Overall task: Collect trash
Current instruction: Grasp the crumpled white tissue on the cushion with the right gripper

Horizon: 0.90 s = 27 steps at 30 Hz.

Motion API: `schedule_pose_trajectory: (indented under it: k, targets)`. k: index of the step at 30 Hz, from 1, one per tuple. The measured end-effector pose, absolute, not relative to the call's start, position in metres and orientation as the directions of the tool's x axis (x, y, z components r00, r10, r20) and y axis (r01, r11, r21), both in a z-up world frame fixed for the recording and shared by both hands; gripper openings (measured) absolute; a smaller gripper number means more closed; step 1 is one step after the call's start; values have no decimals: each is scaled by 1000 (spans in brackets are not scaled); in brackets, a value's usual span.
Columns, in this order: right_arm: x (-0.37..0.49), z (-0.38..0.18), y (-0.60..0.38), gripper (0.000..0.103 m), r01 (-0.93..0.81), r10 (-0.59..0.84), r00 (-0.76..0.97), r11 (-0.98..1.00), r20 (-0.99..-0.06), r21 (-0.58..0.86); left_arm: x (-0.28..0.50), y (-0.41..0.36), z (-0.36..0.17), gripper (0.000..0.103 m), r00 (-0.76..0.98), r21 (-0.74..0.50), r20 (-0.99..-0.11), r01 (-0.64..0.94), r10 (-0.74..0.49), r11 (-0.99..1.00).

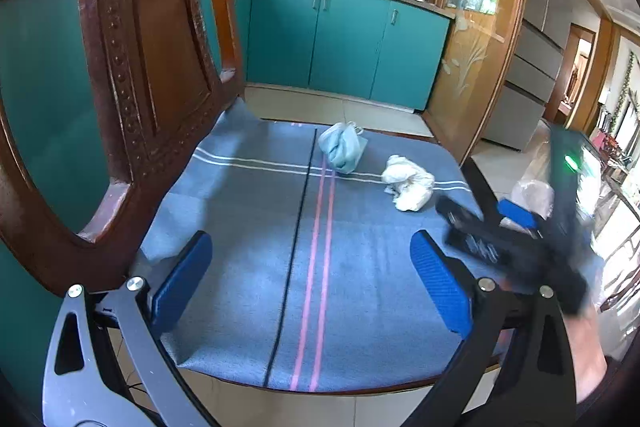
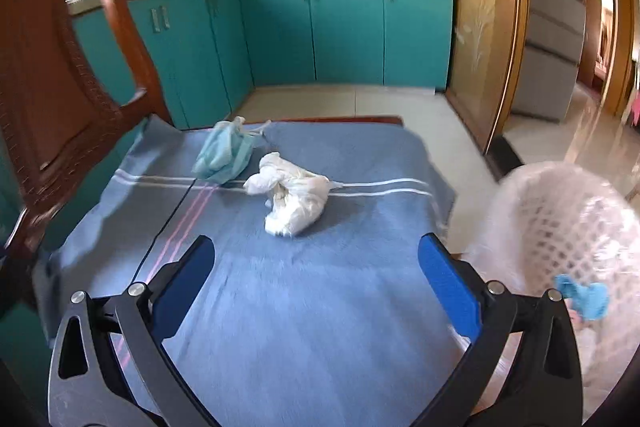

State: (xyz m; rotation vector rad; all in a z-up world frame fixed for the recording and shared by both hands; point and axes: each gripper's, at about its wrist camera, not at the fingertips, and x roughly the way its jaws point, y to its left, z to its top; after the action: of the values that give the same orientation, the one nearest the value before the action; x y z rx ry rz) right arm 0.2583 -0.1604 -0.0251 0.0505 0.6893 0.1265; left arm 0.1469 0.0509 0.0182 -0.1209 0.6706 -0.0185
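Note:
A crumpled light-blue face mask (image 1: pixel 342 149) (image 2: pixel 224 151) and a white crumpled wad (image 1: pixel 408 183) (image 2: pixel 292 195) lie side by side at the far part of a chair seat covered by a blue striped cloth (image 1: pixel 240 287) (image 2: pixel 320 327). My left gripper (image 1: pixel 311 241) hovers open over the near half of the seat, nothing between its blue pads. My right gripper (image 2: pixel 317 243) is open too, empty, a short way in front of the white wad; in the left wrist view it is a blurred dark shape (image 1: pixel 474 207) at the seat's right edge.
A pale lattice basket (image 2: pixel 560 219) (image 1: pixel 532 195) with a plastic liner stands right of the chair, a blue scrap (image 2: pixel 584 297) inside. The carved wooden chair back (image 1: pixel 132 67) (image 2: pixel 48 107) rises on the left. Teal cabinets (image 1: pixel 344 43), a glass door (image 1: pixel 476 27) and a fridge (image 1: pixel 536 67) stand beyond the tiled floor.

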Motion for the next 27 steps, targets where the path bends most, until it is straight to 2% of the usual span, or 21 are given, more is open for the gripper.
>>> schedule_pose_trajectory:
  k: [7,10,11,12,13,14,16,21,27]
  targets:
    - [329,-56,-136,98,-78,106,715,994,-691,72,153,58,14,99,768,-128,-639,-44,-48,991]
    - [344,-63,-129,83,-101,139,674,990,-725,97,158,58,13,99,765,-130,-642,-49,-46,990]
    - [348,-66,-127,70,-111,152,653,988,-742,105,159,58,13,99,764,-132,-643,-49,-48,990]
    - [350,-68,-125,62,-123,166,641,986,-749,114,159,57,12,99,763,-132,-644,-49,-48,990]
    - [351,-68,-123,42,-136,174,632,984,-755,113,161,56,11,99,760,-128,-648,-49,-46,991]
    - [349,-67,-123,36,-156,189,633,981,-751,115,162,55,9,99,758,-125,-650,-48,-45,991]
    - [339,-61,-126,32,-164,188,657,981,-730,105,165,54,5,99,754,-122,-655,-50,-43,991]
    - [296,-27,-157,32,-159,241,695,970,-678,182,185,49,-3,99,739,-133,-671,-43,-58,990]
    - [236,21,-206,32,-148,288,760,950,-583,276,259,16,-12,99,719,-69,-693,19,-62,997]
